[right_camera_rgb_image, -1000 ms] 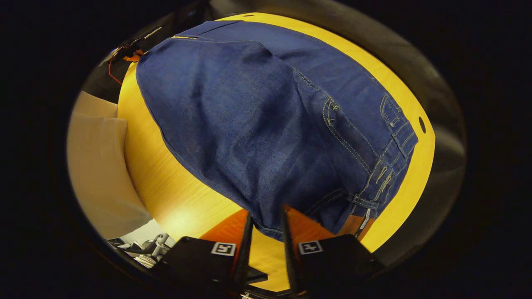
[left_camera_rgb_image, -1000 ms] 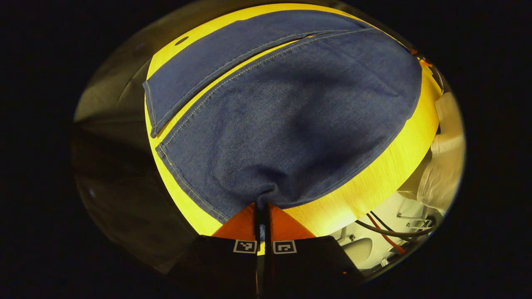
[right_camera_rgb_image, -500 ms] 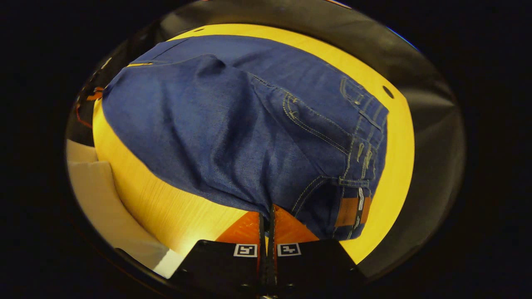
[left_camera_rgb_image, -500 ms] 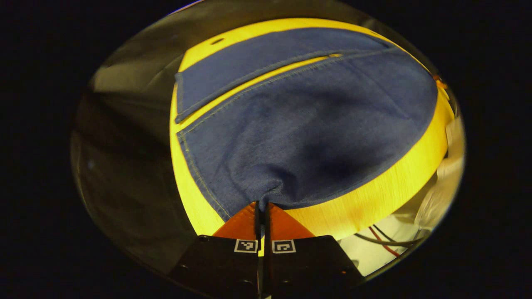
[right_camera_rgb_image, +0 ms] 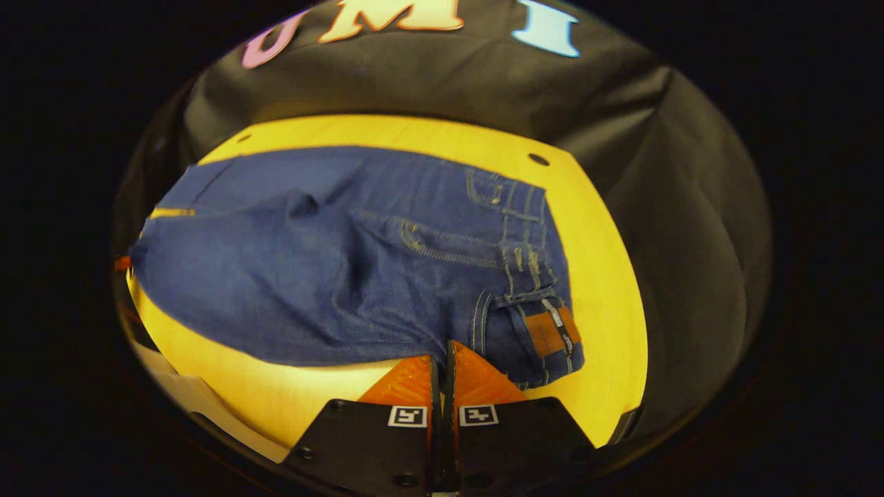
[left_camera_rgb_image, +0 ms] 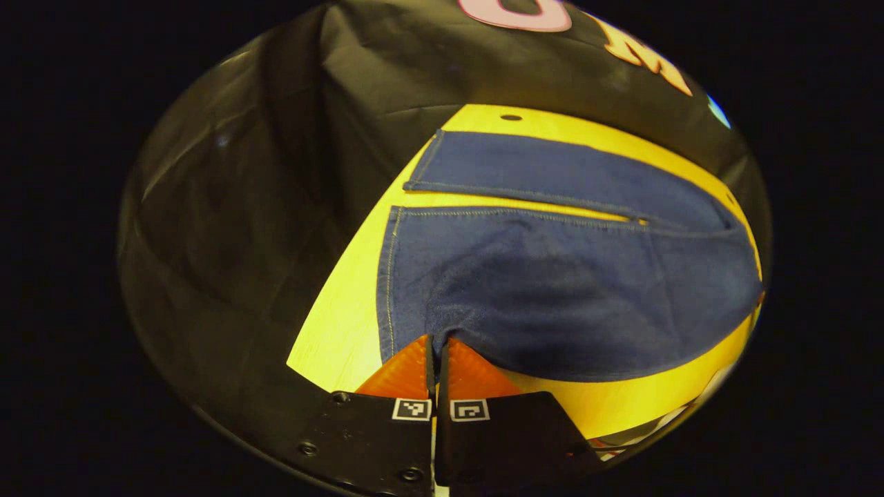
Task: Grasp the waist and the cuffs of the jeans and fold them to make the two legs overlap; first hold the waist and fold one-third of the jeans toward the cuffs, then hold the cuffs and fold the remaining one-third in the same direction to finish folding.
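Blue jeans (left_camera_rgb_image: 566, 290) lie spread on the yellow wooden table (left_camera_rgb_image: 338, 331), the two legs side by side with a thin strip of table between them. My left gripper (left_camera_rgb_image: 436, 339) is shut on the near leg's edge close to the cuff, and the cloth rises a little there. In the right gripper view the jeans (right_camera_rgb_image: 331, 276) show the waist end with belt loops and a brown leather patch (right_camera_rgb_image: 549, 331). My right gripper (right_camera_rgb_image: 442, 345) is shut on the near edge of the jeans beside the waistband. The cloth bulges up between the grips.
Black cloth walls (left_camera_rgb_image: 242, 207) stand close behind and beside the table. The table (right_camera_rgb_image: 608, 276) has small holes (right_camera_rgb_image: 538, 159) near its far corners. Its near edge runs just under both grippers, with pale things below it at the lower left of the right gripper view.
Both views have tilted up and pulled back, so the booth wall now shows. The right gripper closed on the jeans' edge near the waist; the left stayed shut on the leg.
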Motion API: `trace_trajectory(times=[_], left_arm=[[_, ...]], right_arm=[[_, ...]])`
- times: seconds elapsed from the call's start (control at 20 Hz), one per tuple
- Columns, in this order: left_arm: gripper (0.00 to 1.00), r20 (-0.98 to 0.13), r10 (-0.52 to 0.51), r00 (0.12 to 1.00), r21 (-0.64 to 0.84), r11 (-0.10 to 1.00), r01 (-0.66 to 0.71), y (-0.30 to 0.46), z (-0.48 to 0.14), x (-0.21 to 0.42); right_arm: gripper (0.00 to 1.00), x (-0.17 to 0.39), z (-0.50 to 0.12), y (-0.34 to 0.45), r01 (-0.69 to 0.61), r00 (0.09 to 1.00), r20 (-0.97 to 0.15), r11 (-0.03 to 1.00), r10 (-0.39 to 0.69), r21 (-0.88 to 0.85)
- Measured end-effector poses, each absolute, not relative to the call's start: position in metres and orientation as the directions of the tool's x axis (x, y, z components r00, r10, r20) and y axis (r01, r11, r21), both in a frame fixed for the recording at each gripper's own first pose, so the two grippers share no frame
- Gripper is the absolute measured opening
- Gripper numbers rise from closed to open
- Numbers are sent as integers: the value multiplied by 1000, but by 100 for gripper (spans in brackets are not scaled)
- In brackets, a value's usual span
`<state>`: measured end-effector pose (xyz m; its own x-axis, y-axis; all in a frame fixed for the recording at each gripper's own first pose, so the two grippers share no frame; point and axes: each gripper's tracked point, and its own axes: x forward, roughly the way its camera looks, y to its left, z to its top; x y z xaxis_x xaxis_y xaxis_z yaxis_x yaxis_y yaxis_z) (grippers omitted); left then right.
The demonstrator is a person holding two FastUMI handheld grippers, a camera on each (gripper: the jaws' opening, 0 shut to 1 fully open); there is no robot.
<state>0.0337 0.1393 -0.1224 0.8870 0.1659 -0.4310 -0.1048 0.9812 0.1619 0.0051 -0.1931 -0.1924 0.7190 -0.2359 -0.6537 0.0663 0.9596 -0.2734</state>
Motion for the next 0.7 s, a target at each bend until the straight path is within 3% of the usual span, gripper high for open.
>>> trace_trajectory(times=[0.3, 0.7], left_arm=[[0, -257, 127, 958, 55, 992, -117, 125, -55, 63], [0, -130, 108, 986, -15, 994, -110, 91, 29, 157]], right_arm=[[3, 32, -137, -178, 101, 813, -531, 956, -238, -275], [0, 115, -96, -171, 137, 866, -448, 967, -222, -214]])
